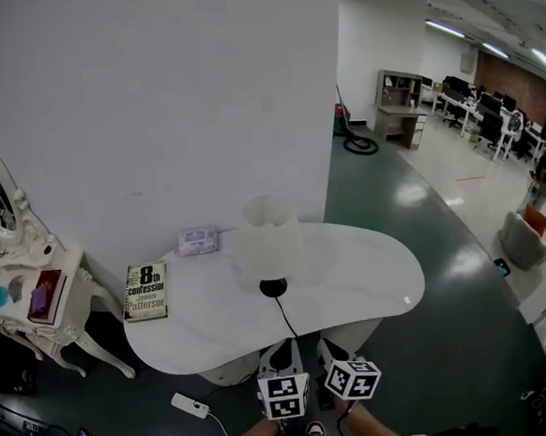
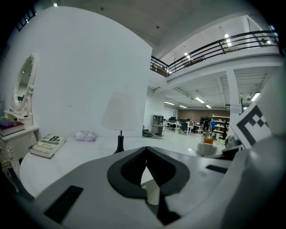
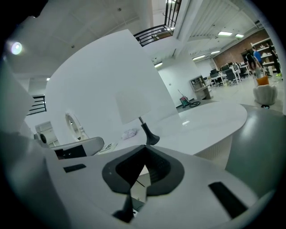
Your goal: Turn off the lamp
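A lamp with a white shade [image 1: 270, 236] and a black base [image 1: 274, 287] stands mid-table on the white oval table [image 1: 381, 279]. Its black cord [image 1: 288, 322] runs to the table's front edge. Both grippers hover side by side just in front of that edge, below the lamp and apart from it. My left gripper [image 1: 281, 349] is shut and holds nothing, and my right gripper [image 1: 328, 346] is shut too. The left gripper view has the lamp [image 2: 120, 112] ahead beyond the jaws' meeting tips. In the right gripper view the lamp [image 3: 134, 105] is tilted, with its base [image 3: 151, 137] just above the jaw tips.
A book [image 1: 145, 291] lies at the table's left end and a tissue pack [image 1: 198, 240] near the wall. A white dressing table with a mirror [image 1: 19, 279] stands further left. A power strip [image 1: 190, 405] lies on the floor under the table edge.
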Motion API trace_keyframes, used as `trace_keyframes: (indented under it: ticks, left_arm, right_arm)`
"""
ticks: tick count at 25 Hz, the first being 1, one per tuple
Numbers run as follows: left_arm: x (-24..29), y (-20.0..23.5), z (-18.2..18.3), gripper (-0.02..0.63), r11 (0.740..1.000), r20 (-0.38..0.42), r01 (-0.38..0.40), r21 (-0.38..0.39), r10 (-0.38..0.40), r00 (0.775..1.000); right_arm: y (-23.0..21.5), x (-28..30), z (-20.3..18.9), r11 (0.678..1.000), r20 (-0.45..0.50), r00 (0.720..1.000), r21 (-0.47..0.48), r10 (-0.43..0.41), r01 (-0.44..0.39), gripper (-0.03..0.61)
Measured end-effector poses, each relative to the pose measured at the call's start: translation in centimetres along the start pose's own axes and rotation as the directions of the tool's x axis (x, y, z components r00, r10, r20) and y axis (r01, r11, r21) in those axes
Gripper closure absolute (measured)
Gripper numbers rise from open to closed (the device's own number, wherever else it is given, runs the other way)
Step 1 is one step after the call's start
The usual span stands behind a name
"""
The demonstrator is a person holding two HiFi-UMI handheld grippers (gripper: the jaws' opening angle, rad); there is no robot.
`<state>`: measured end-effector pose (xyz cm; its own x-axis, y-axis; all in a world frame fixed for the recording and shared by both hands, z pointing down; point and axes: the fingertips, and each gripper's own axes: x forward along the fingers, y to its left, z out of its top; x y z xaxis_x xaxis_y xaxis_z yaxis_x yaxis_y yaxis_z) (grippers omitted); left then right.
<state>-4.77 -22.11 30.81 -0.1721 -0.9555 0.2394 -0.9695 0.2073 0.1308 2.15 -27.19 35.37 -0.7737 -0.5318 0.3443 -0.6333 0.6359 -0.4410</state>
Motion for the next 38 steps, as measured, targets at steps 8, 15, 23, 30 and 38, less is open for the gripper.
trace_keyframes:
  ticks: [8,15,23,30,38]
  left_arm:
    - [-1.9,1.7,3.6,0.604,0.998,0.071,-0.062,0.004,0.061,0.996]
    - [-2.7,2.9,3.2,0.604,0.997,0.062,-0.083,0.002,0.082,0.995]
    - [-2.9,3.7,2.6,0.604,0.997,0.044,-0.071,-0.003,0.071,0.997]
    - [-2.6,4.4,2.3,0.604,0.998,0.043,-0.060,-0.016,0.061,0.997]
    - [-2.1,4.5,2.4,0.604,0.998,0.042,-0.053,-0.017,0.054,0.998]
  right_arm:
    - [3.2,-0.9,3.5,0.995,0.047,0.997,-0.085,0.056,-0.052,0.580]
    - [4.4,-0.8,2.8,0.994,0.038,0.997,-0.093,0.060,-0.056,0.580]
    - [5.4,-0.3,1.8,0.995,0.026,0.998,-0.090,0.054,-0.051,0.580]
    - [6.0,0.1,1.4,0.994,0.024,0.999,-0.098,0.044,-0.042,0.580]
    - [6.0,0.1,1.6,0.990,0.021,0.999,-0.137,0.027,-0.024,0.580]
